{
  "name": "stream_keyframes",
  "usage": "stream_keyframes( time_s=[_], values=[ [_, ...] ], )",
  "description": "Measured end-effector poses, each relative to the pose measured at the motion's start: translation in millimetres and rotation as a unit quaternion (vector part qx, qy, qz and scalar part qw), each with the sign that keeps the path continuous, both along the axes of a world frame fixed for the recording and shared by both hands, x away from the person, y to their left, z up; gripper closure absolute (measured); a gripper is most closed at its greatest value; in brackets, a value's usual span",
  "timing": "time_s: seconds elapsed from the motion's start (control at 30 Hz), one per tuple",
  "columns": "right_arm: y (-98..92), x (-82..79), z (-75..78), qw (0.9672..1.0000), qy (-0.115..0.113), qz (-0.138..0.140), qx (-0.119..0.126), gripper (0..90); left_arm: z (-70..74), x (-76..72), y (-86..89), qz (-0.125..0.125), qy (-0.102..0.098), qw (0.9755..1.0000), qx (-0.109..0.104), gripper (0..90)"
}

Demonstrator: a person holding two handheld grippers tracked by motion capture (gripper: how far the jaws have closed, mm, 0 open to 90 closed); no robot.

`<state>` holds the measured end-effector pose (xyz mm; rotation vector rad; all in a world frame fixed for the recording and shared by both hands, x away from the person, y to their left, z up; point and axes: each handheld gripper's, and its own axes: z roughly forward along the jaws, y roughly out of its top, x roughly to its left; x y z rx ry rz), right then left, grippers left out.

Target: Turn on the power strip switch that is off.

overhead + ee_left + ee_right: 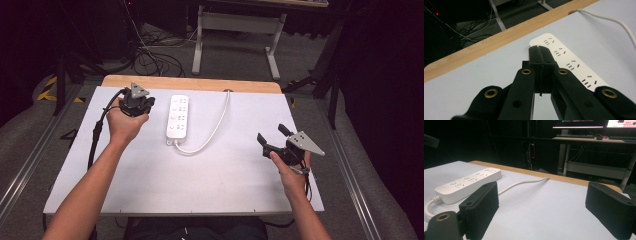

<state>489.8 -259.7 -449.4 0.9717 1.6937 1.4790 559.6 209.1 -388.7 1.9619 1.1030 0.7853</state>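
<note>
Strip [178,116] mid-table | left gripper [148,103] fingers closed, empty | right gripper [272,139] fingers wide, empty

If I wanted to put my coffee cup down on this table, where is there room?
Plenty. The near half of the white table lies bare between the two forearms, as does the stretch right of the cable, up to the right gripper. The crowded part is the far left, where the left gripper sits close beside the power strip.

A white tabletop [150,190] with a wooden far edge [200,83] stands on grey floor [235,60]. Upper centre, a white-legged desk [240,22]; upper left, tangled cables [150,60] against darkness.
</note>
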Motion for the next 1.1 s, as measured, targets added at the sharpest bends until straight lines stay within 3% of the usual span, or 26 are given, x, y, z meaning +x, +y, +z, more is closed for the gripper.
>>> stream_keyframes(
  time_s=[0.07,0.13,0.33,0.67,1.1],
  values=[
    [0.5,0.7,-0.5,1.0,0.001,0.002,-0.001,12.1,-1.1,4.1,-2.1,-0.002,0.003,0.9999,0.01,90.0],
    [1.4,0.8,-0.9,1.0,0.003,0.004,-0.001,12.2,-1.6,7.6,-4.6,-0.005,0.012,0.9999,0.003,90.0],
    [0.9,2.1,-1.0,1.0,0.004,0.001,-0.001,12.7,-2.5,16.4,-14.9,-0.016,0.024,0.9996,0.008,90.0],
    [0.2,2.3,-0.5,1.0,0.007,0.003,0.002,13.0,-11.3,24.4,-20.0,-0.016,0.038,0.9991,0.005,90.0],
    [0.9,3.8,-0.5,1.0,0.009,0.003,0.002,13.0,-14.8,44.1,-30.5,-0.011,0.059,0.9979,0.025,90.0]
  ],
)
